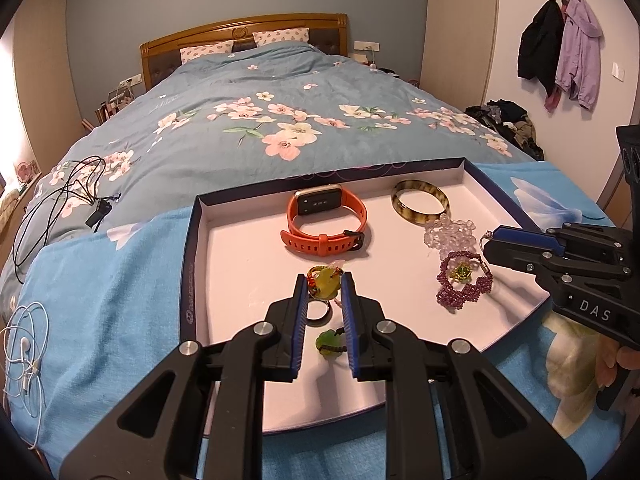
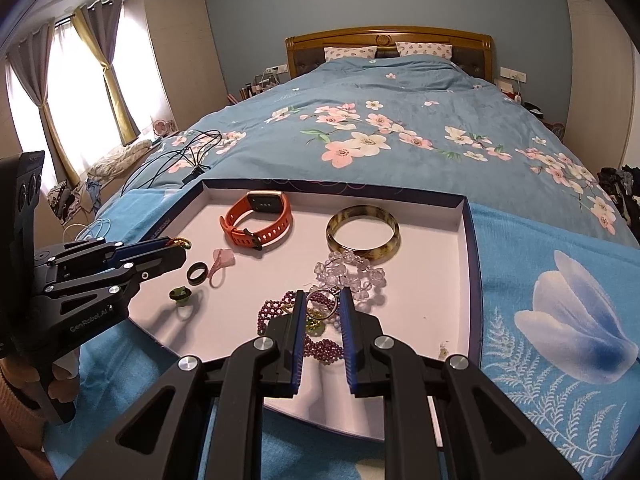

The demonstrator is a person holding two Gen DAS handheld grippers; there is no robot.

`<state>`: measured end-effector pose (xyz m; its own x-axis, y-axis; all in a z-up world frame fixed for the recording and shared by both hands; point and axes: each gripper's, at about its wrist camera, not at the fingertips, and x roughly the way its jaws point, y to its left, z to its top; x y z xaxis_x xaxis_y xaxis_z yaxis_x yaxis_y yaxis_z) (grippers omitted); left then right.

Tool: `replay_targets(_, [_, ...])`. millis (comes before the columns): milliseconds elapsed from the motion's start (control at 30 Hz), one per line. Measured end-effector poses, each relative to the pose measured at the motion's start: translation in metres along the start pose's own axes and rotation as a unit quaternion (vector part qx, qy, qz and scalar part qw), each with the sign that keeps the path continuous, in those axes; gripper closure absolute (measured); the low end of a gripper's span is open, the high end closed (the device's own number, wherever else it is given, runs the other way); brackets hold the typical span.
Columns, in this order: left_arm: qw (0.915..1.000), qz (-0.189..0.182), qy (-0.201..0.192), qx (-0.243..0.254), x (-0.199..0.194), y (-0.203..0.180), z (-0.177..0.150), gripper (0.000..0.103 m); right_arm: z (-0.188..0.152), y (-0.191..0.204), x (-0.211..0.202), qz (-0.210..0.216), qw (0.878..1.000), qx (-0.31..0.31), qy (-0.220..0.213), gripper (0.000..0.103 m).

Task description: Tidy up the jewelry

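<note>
Black claw arms with blue pads fill the foreground of both wrist views. Left claw [image 1: 325, 280]: pads clenched on a yellow-green pendant [image 1: 326, 280] with red and gold cord, held just above the floor of the tray [image 1: 240, 264]; a dark ring [image 1: 318, 312] and a small green charm [image 1: 329, 342] lie between and below its arms. Right claw [image 2: 323, 298]: pads closed on a thin metal ring [image 2: 322, 300], hovering over the purple beaded bracelet [image 2: 280, 308]; from the left view it enters from the right, angled inward toward the tray, the person's fingers just visible on its handle. Tray contents, all loose on one undivided pink floor: orange watch [image 2: 258, 222] at the back left, mottled bangle [image 2: 363, 232] at the back right, clear bead bracelet [image 2: 352, 272] touching the bangle's near edge and close to the purple one, a pink charm [image 2: 222, 260] near the dark ring. Tray rests on a blue flowered towel [image 2: 560, 320] at the foot of the bed [image 2: 400, 120]. Progress, by judgement: every piece is gathered inside the tray, but the beaded items still crowd together and the small pieces lie scattered; two items are lifted and await placing, so sorting appears partly done.
</note>
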<state>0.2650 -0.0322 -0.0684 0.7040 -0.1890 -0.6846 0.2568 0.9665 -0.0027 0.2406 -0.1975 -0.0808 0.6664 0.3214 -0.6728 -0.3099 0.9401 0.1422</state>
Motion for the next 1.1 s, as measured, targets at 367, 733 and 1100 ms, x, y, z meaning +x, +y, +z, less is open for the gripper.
replay_targets(367, [0.9999,0.01,0.009,-0.001,0.011,0.0,-0.001,0.086,-0.001,-0.003,0.009,-0.012,1.0,0.002,0.01,0.088])
replay_targets(733, [0.9997,0.02,0.012,-0.004,0.016,-0.001,-0.002,0.074,-0.002,-0.006,0.014,-0.018,1.0,0.008,0.017,0.087])
replay_targets(1100, [0.9973,0.033,-0.065,-0.011,-0.041,0.001,-0.007,0.012,-0.011,0.009,-0.023,-0.027,0.999,-0.005,-0.044,0.035])
